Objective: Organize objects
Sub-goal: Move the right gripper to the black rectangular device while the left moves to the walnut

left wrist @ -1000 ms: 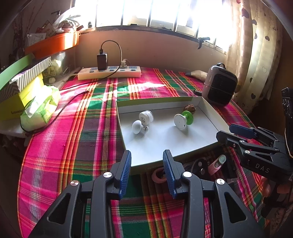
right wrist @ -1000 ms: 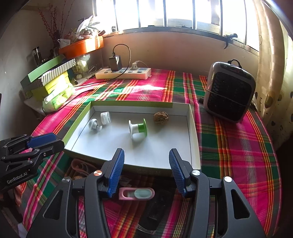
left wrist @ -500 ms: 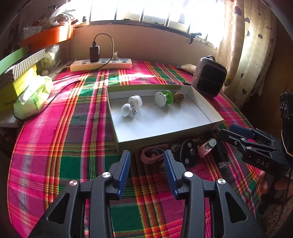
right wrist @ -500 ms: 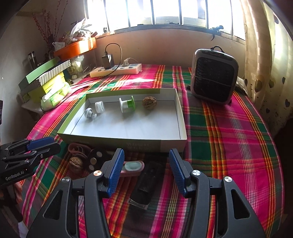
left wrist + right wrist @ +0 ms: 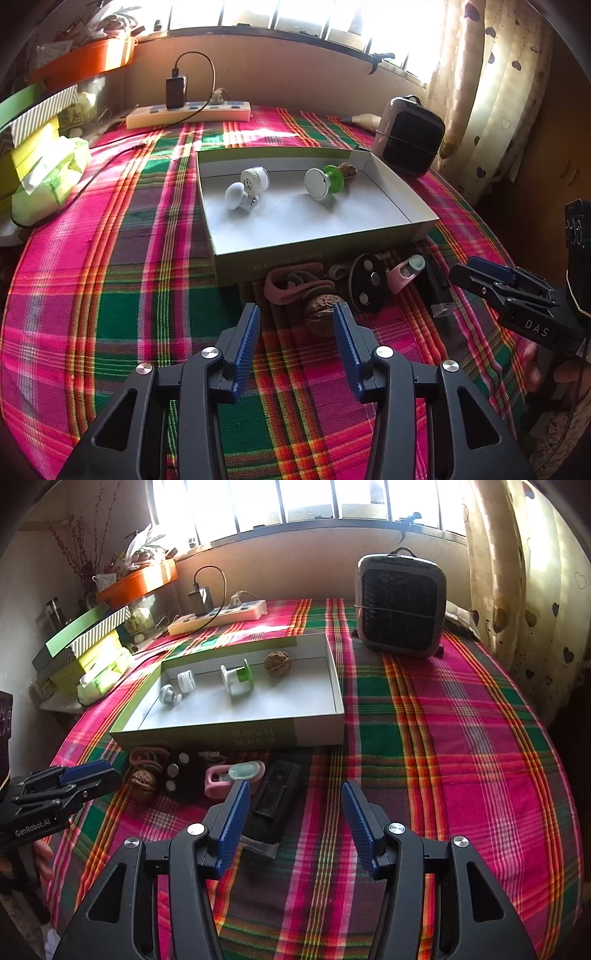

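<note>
Spreading under everything, a plaid-covered surface [image 5: 461, 738], sunlit from the window. Standing at its far right, a grey heater [image 5: 400, 605]. Lying near the middle, a shallow white box [image 5: 291, 221], holding a white knob [image 5: 236, 195], a small white cap [image 5: 254, 179], a green-and-white spool [image 5: 325, 181] and a walnut [image 5: 277, 662] near the far wall. Hovering low over the cloth in front of the box, the left gripper [image 5: 295, 339], spread wide and gripping nothing. Hovering beside it, the right gripper [image 5: 291, 823], likewise spread wide, gripping nothing. Resting just outside the box's near wall, a row of loose things: pink bands [image 5: 291, 286], a black disc with silver dots [image 5: 367, 282], a pink case with a pale lid [image 5: 236, 775], a black bar [image 5: 275, 794]. Sitting just ahead of the left gripper, a second walnut [image 5: 321, 310], touching the disc.
</note>
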`<state>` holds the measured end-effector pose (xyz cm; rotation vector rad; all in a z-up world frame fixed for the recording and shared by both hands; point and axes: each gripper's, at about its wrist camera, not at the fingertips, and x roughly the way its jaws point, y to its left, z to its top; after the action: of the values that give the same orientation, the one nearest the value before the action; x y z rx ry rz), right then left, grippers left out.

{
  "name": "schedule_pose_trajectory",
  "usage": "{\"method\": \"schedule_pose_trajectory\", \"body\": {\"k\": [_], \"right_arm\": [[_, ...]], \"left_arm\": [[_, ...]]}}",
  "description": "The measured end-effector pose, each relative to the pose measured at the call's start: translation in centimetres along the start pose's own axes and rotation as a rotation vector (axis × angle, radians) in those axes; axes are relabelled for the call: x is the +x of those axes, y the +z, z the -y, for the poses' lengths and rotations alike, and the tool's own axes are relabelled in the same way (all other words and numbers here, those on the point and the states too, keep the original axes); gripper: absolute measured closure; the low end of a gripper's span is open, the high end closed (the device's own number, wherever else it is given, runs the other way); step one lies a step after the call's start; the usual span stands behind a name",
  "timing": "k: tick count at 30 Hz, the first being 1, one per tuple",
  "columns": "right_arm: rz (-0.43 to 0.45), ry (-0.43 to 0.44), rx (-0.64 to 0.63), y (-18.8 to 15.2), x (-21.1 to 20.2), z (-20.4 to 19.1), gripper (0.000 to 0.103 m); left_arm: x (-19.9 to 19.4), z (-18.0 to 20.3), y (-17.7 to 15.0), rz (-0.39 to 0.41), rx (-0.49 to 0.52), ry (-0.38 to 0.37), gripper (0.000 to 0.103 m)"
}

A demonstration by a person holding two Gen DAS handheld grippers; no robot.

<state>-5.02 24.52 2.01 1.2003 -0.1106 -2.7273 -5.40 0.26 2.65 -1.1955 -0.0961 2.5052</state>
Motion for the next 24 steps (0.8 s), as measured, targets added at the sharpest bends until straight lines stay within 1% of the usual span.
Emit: {"method": "schedule_pose_trajectory", "body": {"k": [2,8,14,18,24], "right_arm": [[-0.015,0.007,-0.006,-0.5,0.1,-0.1,0.041],[-0.039,0.015,-0.016,-1.0,0.7,-0.5,0.041],[-0.060,0.018,-0.047,-0.9,1.6,-1.4,0.041],[-0.078,-0.018,-0.078,-0.8,2.2,-1.8,0.041],[-0.098,-0.045,-0.086,-0.8,2.8,-1.6,0.041]], "left_arm": [[0.3,0.2,0.0,-0.008,0.007,-0.006,0.062],[0.8,0.8,0.1,-0.023,0.014,-0.018,0.062],[1.4,1.2,0.2,-0.035,0.023,-0.010,0.062],[1.9,1.4,0.3,-0.045,0.029,-0.006,0.062],[2.6,1.9,0.6,-0.056,0.037,0.004,0.062]]}}
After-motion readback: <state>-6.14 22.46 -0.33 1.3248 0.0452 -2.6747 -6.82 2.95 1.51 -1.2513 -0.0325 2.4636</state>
